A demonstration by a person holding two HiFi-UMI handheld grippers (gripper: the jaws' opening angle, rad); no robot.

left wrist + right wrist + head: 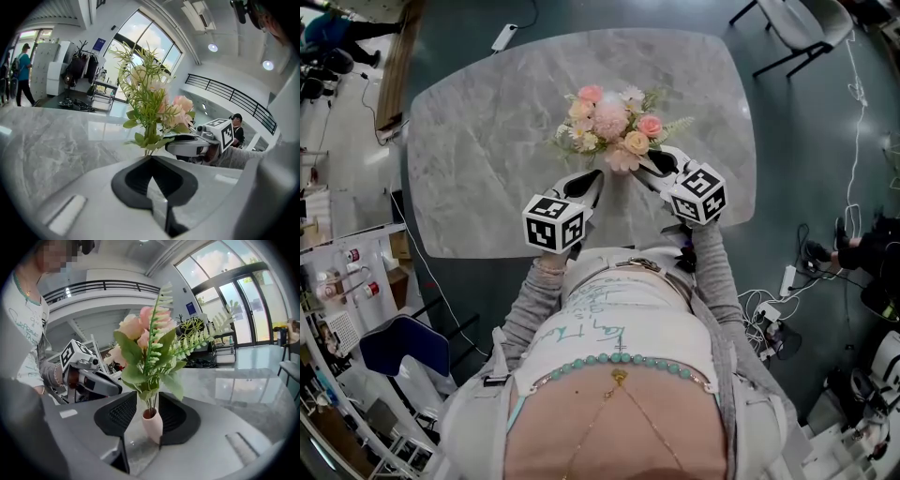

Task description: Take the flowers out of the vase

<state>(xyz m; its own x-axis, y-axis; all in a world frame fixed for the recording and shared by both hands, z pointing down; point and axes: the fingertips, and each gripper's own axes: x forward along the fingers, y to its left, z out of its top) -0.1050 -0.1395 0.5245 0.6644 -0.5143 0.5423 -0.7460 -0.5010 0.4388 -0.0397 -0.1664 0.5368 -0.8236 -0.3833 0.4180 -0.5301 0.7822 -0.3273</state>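
Note:
A bouquet of pink and cream flowers (611, 120) with green fern sprigs stands near the middle of the marble table (478, 141). Its small pink vase (152, 425) is hidden under the blooms in the head view. My right gripper (654, 161) is open around the vase; the vase leans on the right-hand pad (176, 420) and there is a gap on the other side. My left gripper (592, 180) is shut and empty, with its tips just short of the stems (149, 149). Each gripper shows in the other's view: right gripper (187, 145), left gripper (93, 383).
The table's front edge (609, 246) runs just below both grippers. A chair (797, 28) stands beyond the far right corner and a blue chair (403, 347) at the near left. Cables (787, 281) lie on the floor to the right. A person (21, 70) walks far off.

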